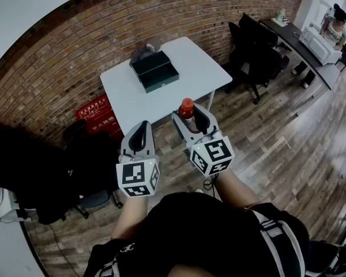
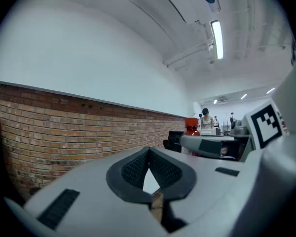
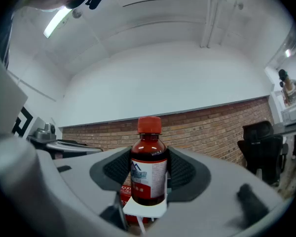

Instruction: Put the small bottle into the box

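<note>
A small brown bottle with a red cap and a white-and-red label stands upright between the pads of my right gripper, which is shut on it. In the right gripper view the bottle fills the gap of the right gripper. My left gripper hangs beside it to the left, shut and holding nothing; its tips meet in the left gripper view, where the bottle shows at the right. The dark open box lies on the white table well ahead of both grippers.
A brick wall runs behind the table. A red crate sits under its left side. Black office chairs stand to the right, another dark chair to my left. A person sits at a far desk.
</note>
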`<state>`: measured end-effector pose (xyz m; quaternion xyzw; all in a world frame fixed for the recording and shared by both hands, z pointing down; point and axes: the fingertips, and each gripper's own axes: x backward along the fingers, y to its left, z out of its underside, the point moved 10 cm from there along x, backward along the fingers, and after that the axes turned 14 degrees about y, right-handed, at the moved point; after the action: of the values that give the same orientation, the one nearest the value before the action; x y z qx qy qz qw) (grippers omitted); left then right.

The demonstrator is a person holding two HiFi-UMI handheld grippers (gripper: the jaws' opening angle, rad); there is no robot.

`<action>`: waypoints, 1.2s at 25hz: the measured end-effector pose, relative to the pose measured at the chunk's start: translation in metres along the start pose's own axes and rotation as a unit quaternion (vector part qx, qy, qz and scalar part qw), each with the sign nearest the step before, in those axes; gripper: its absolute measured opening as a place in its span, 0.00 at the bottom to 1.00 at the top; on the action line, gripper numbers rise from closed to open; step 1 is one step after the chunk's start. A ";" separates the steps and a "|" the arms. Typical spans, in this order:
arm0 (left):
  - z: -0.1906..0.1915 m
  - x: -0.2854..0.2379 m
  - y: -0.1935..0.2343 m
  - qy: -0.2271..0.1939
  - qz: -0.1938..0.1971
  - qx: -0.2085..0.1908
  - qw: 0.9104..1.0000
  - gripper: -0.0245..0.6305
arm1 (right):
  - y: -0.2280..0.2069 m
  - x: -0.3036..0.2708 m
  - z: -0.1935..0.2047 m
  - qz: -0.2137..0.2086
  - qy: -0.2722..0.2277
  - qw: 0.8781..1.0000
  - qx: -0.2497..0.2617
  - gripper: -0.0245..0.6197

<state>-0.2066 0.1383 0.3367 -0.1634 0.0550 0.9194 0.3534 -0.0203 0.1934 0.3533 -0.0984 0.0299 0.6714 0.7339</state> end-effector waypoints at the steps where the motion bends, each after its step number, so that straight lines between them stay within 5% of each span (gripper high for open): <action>1: 0.000 -0.001 -0.003 0.000 0.000 0.002 1.000 0.05 | -0.001 0.001 0.000 -0.003 0.001 1.000 0.000 0.37; 26: 0.009 -0.032 -0.086 0.010 -0.011 0.023 1.000 0.05 | -0.067 0.037 0.010 -0.053 0.001 0.999 0.008 0.37; 30: 0.016 -0.040 -0.093 0.017 -0.015 0.023 0.999 0.05 | -0.079 0.040 0.017 -0.034 -0.010 0.999 0.003 0.37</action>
<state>-0.1214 0.1857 0.3669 -0.1714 0.0801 0.9096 0.3699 0.0604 0.2297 0.3714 -0.0905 0.0209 0.6468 0.7570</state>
